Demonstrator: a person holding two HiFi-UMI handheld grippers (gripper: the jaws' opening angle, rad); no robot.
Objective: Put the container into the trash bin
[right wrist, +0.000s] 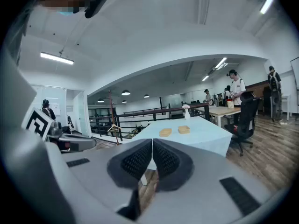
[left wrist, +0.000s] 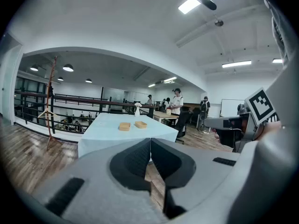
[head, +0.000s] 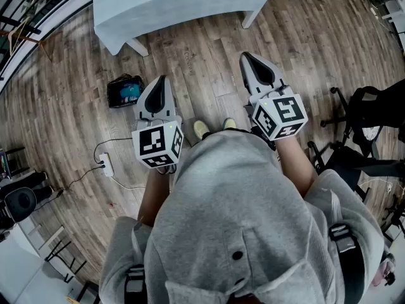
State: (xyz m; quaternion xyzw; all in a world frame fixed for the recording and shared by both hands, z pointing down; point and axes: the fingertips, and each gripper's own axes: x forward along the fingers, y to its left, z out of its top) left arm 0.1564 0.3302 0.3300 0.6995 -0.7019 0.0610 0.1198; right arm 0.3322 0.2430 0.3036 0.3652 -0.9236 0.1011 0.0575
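L claw [head: 162,78] clenched, empty | R claw [head: 244,56] clenched, empty | table [head: 158,5] edge ahead — open wood floor [head: 202,68] between

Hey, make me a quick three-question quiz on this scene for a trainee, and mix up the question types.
1. True or false: the left gripper is holding a container.
2. How many tan containers sit on the blue-clothed table?
3. The jaws of the right gripper are: A) wide open, B) shut with nothing between them, C) shut on a container.

Key: 1 false; 2 two; 3 B.
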